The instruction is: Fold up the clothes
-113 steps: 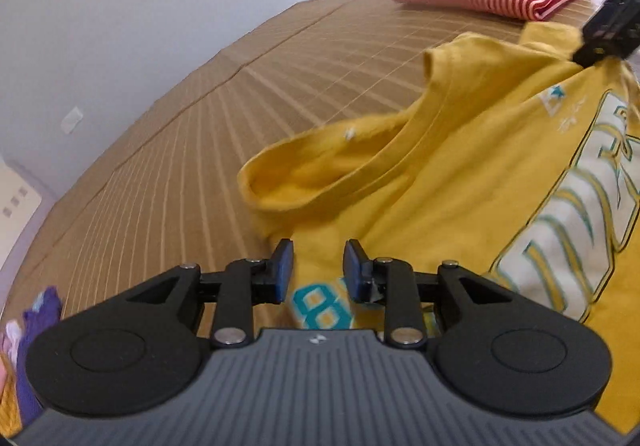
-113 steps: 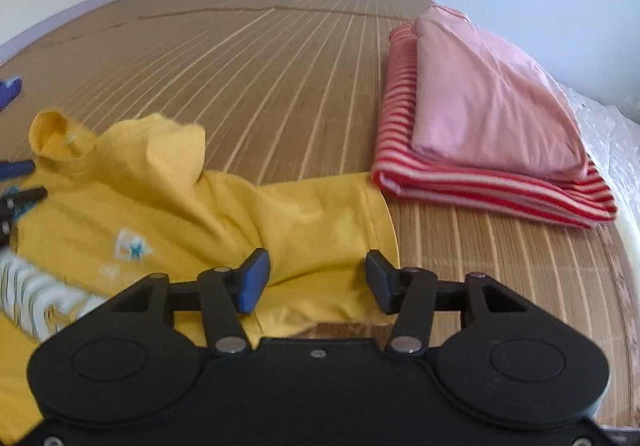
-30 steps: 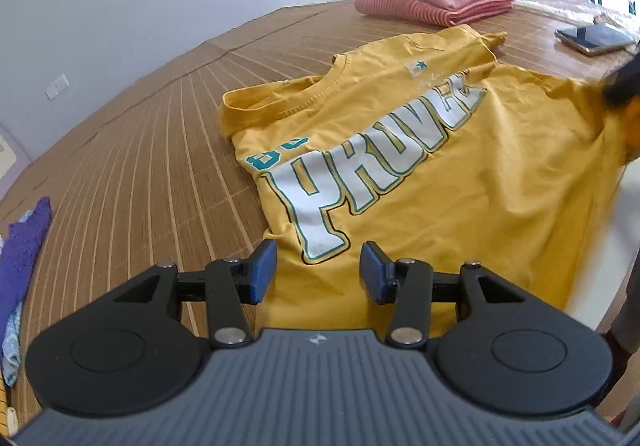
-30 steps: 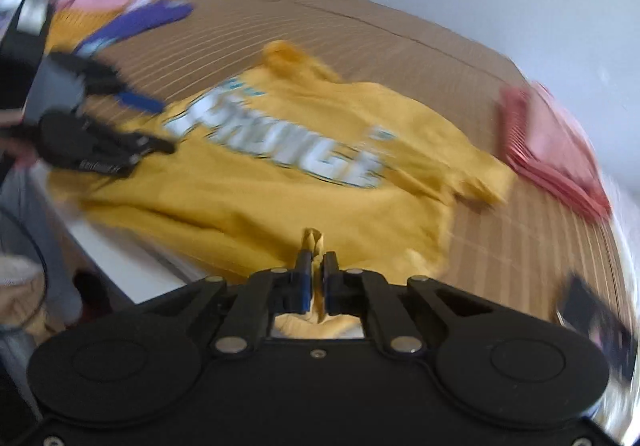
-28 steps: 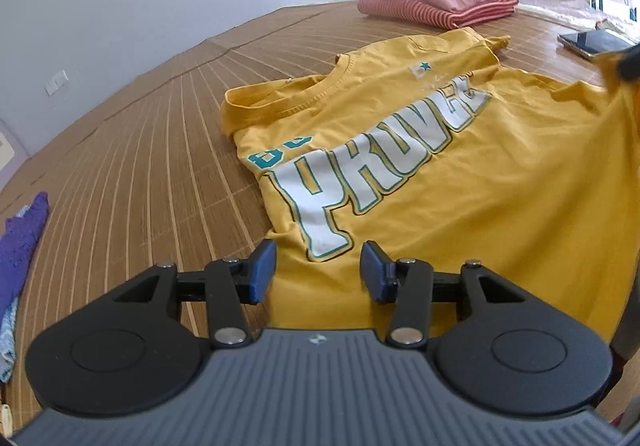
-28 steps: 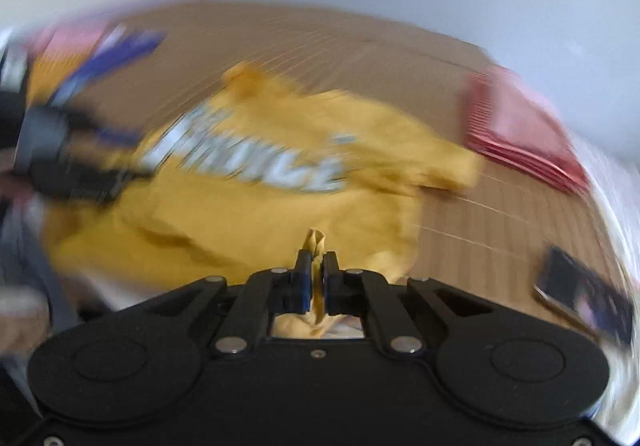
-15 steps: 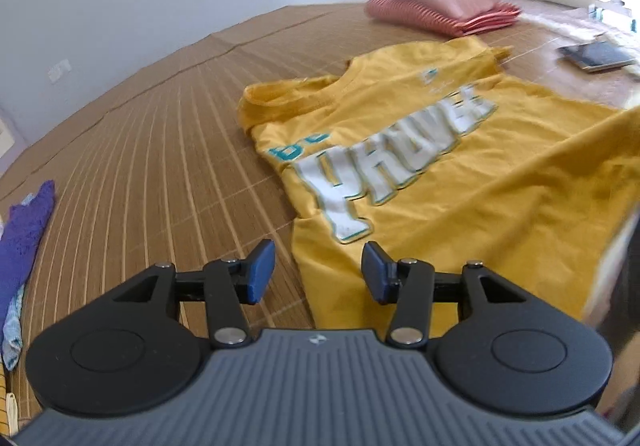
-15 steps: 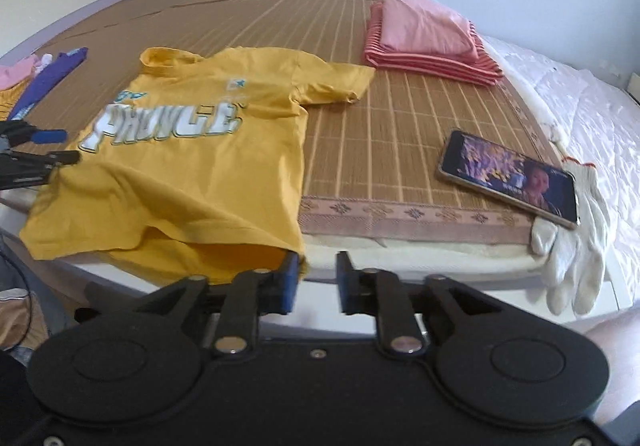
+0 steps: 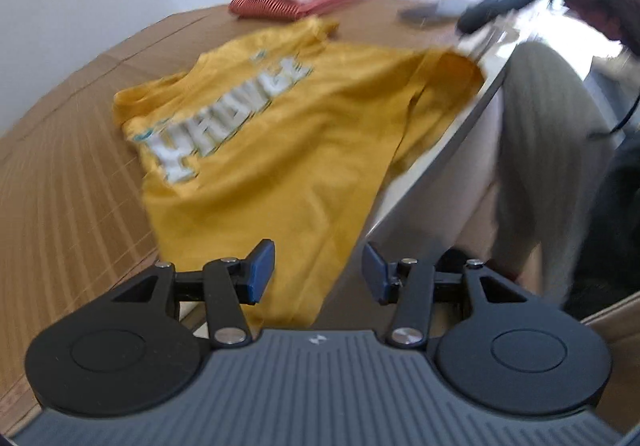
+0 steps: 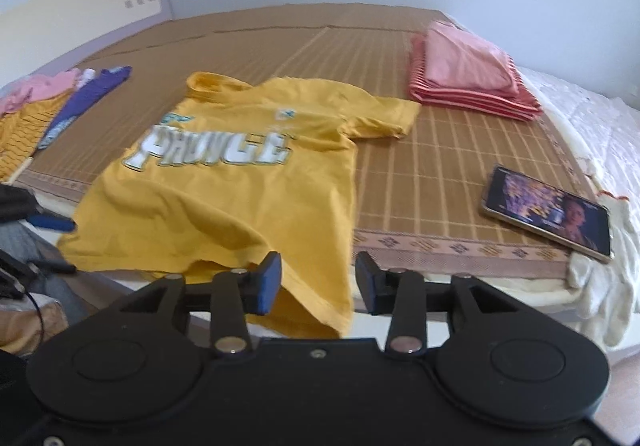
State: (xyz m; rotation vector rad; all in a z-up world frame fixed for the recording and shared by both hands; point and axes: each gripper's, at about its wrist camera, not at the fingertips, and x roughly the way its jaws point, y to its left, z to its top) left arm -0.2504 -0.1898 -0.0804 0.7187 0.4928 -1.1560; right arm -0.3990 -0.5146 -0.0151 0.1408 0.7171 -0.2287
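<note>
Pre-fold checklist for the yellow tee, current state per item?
1. Left gripper jaws open, empty: ok.
2. Right gripper jaws open, empty: ok.
3. Yellow T-shirt spread print-up on the bamboo mat: ok.
4. Hem fully on the mat: not ok, it hangs over the bed edge.
5. Left-hand sleeve flat: cannot tell, not clearly visible.
6. Phone and folded pink stack apart from the shirt: ok.

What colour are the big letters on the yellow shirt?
White with teal outlines on the yellow shirt; clearest in the right wrist view.
</note>
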